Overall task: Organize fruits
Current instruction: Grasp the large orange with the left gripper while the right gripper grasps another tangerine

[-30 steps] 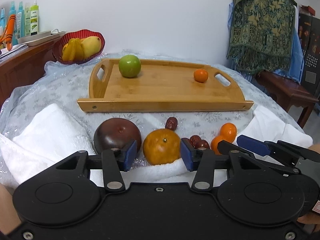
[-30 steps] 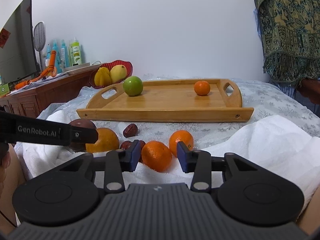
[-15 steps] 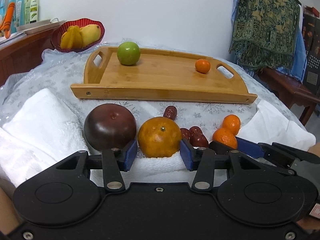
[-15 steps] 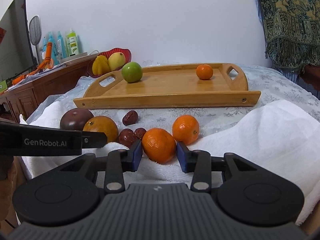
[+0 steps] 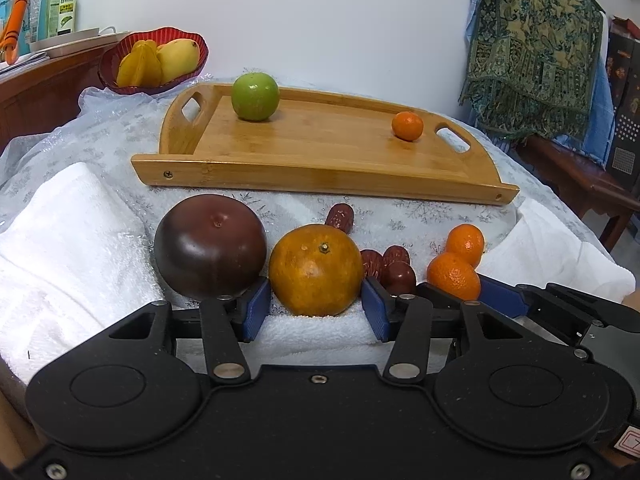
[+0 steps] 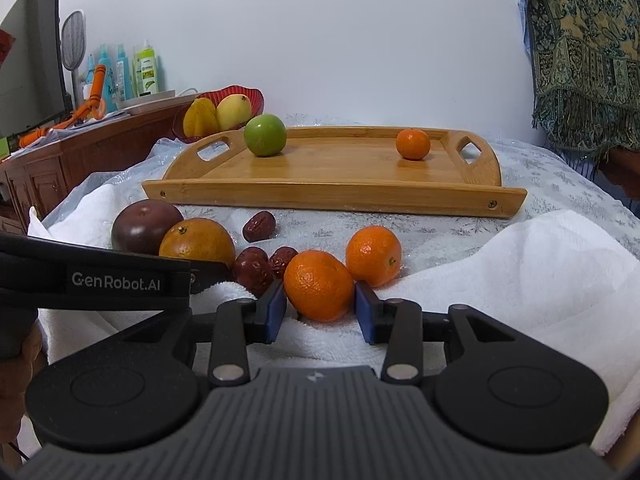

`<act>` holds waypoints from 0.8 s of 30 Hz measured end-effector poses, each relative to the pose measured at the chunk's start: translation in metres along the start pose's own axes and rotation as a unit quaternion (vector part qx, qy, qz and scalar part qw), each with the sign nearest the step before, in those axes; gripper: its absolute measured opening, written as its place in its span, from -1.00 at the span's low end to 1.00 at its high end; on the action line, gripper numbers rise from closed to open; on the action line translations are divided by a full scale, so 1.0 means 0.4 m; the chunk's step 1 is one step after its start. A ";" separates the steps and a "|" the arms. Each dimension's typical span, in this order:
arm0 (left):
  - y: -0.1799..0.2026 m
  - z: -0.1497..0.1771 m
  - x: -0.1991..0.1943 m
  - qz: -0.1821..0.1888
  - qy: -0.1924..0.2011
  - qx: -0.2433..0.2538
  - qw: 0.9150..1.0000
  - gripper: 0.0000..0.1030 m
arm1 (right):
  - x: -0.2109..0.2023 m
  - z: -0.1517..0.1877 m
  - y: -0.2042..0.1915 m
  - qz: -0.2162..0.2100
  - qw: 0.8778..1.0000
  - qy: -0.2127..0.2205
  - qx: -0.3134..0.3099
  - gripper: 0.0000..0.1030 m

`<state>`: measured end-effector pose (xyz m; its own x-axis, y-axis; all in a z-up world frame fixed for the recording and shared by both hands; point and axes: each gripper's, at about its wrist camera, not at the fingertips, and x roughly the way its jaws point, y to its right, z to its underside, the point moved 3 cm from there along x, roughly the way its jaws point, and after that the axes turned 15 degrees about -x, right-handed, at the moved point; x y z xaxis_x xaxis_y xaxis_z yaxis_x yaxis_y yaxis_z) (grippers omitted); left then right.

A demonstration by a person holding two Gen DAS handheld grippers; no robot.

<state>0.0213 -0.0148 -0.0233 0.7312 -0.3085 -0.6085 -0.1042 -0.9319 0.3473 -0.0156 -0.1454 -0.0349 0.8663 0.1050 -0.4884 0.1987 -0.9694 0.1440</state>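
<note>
Reaching in for two fruits at once looks like the step in hand: each gripper straddles an orange-coloured fruit on the white towel (image 5: 72, 240), and neither grip looks closed.

In the left wrist view, low centre of frame, the left gripper (image 5: 316, 310) has its blue pads spread to either side of the large dull-orange fruit (image 5: 316, 270). A sliver of towel shows between each pad and the skin, so the fruit looks bracketed rather than pinched. A dark purple round fruit (image 5: 210, 246) sits just beside it to the left, near the left pad.

In the right wrist view, low centre, the right gripper (image 6: 321, 310) frames the nearer mandarin (image 6: 318, 286) in the same way, its pads spread and very close to the rind; I cannot tell whether they touch. A second mandarin (image 6: 374, 256) touches the first on its right, and red dates (image 6: 252, 270) lie just left of the left pad.

Next, I judge, each gripper needs to close squarely without nudging these neighbours, then lift and carry toward the tray.

The wooden tray (image 6: 332, 196), at mid-frame, holds a green apple (image 6: 265, 135) toward its left handle and a small mandarin (image 6: 413, 144) near its right, well apart. Behind it, at upper left, the red bowl (image 6: 256, 98) holds a starfruit (image 6: 200, 118) and a mango (image 6: 234, 111).
</note>
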 end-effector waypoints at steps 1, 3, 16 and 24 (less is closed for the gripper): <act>0.000 0.000 0.001 0.000 0.001 0.000 1.000 -0.06 | 0.000 0.000 0.000 0.000 1.000 0.000 0.000 -0.11; 0.000 0.002 -0.001 0.001 0.005 0.002 1.000 -0.08 | 0.001 -0.001 0.000 0.001 1.000 0.000 -0.001 -0.11; 0.009 0.008 -0.027 -0.008 0.022 0.010 1.000 -0.12 | -0.032 0.001 -0.002 0.013 1.000 0.016 -0.005 -0.24; 0.008 0.013 -0.045 -0.016 0.027 0.014 0.999 -0.13 | -0.057 -0.001 -0.001 0.020 0.999 0.029 -0.011 -0.25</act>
<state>0.0043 -0.0134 -0.0149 0.7700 -0.2675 -0.5792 -0.0980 -0.9467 0.3070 -0.0352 -0.1472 -0.0235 0.8988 0.0787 -0.4312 0.1718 -0.9683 0.1814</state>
